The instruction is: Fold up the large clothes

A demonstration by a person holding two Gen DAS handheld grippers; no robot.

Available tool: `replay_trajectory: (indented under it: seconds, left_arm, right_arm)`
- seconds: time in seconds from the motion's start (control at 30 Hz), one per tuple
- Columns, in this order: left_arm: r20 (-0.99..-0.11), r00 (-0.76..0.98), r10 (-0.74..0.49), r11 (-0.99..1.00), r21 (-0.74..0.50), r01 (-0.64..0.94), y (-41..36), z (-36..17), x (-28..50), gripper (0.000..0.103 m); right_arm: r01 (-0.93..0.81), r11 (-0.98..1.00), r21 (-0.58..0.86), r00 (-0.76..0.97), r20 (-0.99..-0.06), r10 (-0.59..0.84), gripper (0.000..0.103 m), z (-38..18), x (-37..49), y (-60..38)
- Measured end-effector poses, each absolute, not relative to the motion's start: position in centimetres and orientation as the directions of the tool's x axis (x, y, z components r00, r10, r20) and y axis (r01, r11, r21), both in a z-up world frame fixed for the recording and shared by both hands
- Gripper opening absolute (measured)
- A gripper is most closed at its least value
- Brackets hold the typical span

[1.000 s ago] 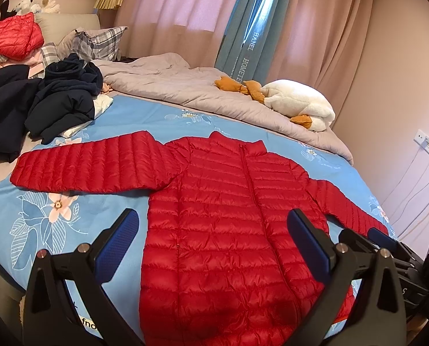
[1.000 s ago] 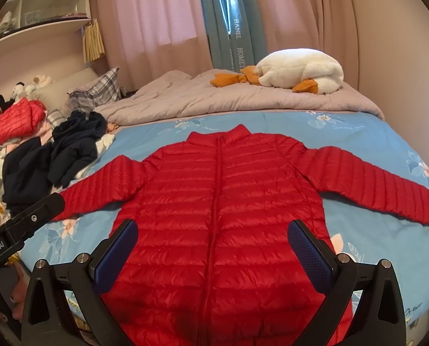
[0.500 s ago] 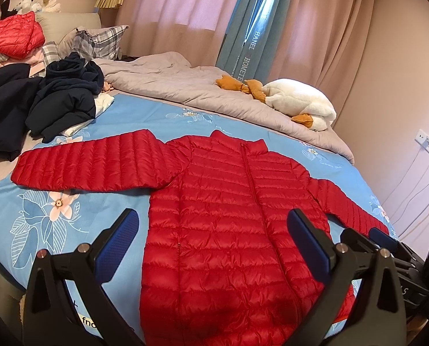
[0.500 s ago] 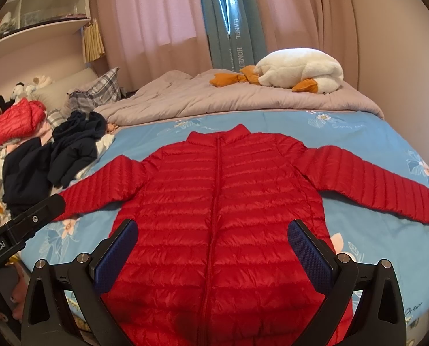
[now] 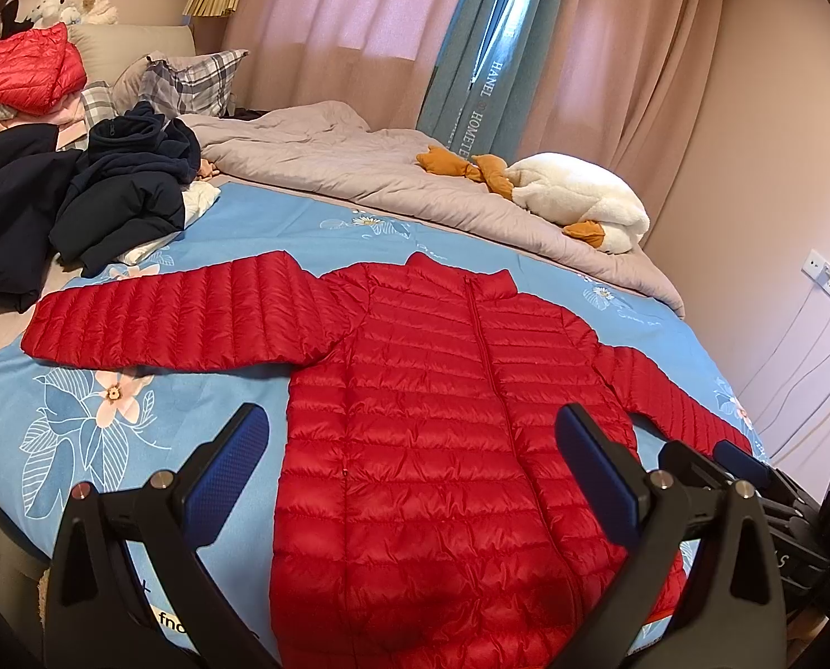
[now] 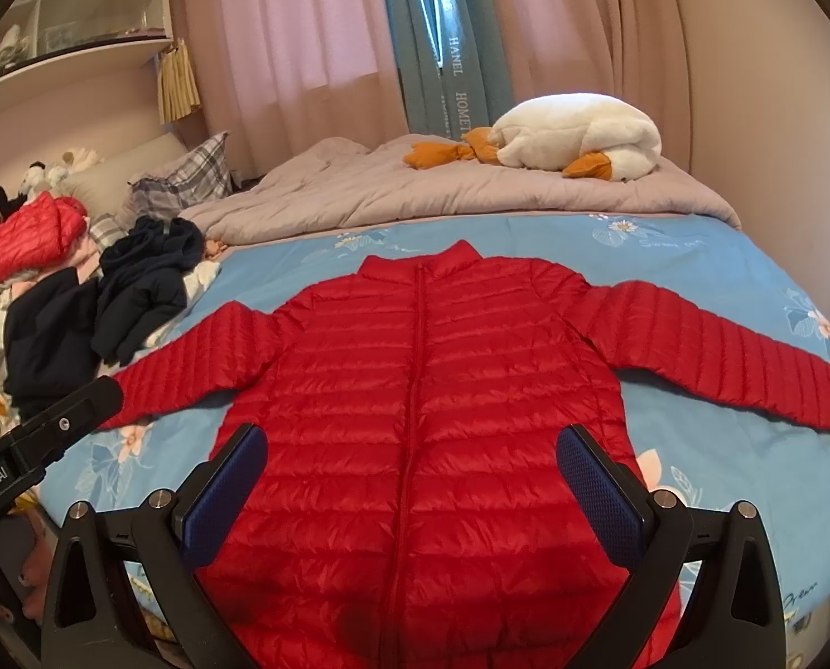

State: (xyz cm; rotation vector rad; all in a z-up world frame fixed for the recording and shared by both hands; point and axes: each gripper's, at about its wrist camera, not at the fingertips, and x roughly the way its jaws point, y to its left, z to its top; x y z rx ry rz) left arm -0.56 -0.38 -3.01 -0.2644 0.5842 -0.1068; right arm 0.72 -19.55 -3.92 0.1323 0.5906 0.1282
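On the blue floral bedsheet (image 5: 136,435), a red quilted down jacket (image 5: 443,446) lies flat, front side up, zip closed, collar toward the far side of the bed. Both sleeves are spread outward: in the left wrist view the left sleeve (image 5: 175,323) extends across the sheet toward the pile of dark clothes (image 5: 119,200); in the right wrist view the right sleeve (image 6: 722,357) reaches toward the bed's right edge. The hem lies at the near edge of the bed, below both cameras.

The left gripper (image 5: 412,474) is held above the lower part of the jacket, jaws spread wide, blue pads (image 5: 228,479) apart and holding nothing. The right gripper (image 6: 412,485) hangs likewise over the lower front of the jacket, jaws wide apart, nothing between its pads (image 6: 596,496). No contact with the fabric is visible for either tool. In the right wrist view, part of the left gripper's black body shows at the lower left edge.

Beyond the jacket, a grey duvet (image 6: 443,189) lies bunched across the far side of the bed, with a white plush goose (image 6: 577,134) resting on it. A plaid pillow (image 5: 192,83) sits at the head end. A second red padded garment (image 5: 24,72) lies folded on a stack at the far left. Pink curtains (image 5: 331,11) and a teal drape (image 5: 471,56) cover the window. Wall sockets with cables (image 5: 828,279) are on the right wall.
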Motion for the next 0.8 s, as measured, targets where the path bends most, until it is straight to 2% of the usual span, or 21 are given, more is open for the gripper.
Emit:
replay_trajectory:
  seconds: [0.8]
  left_arm:
    - [-0.538,0.826,-0.169,0.963,-0.270,0.021,-0.51,-3.00,-0.59,0.103]
  right_arm:
    - [-0.080,0.984,0.161,0.823,-0.545,0.157,0.103,-3.95,0.62,-19.84]
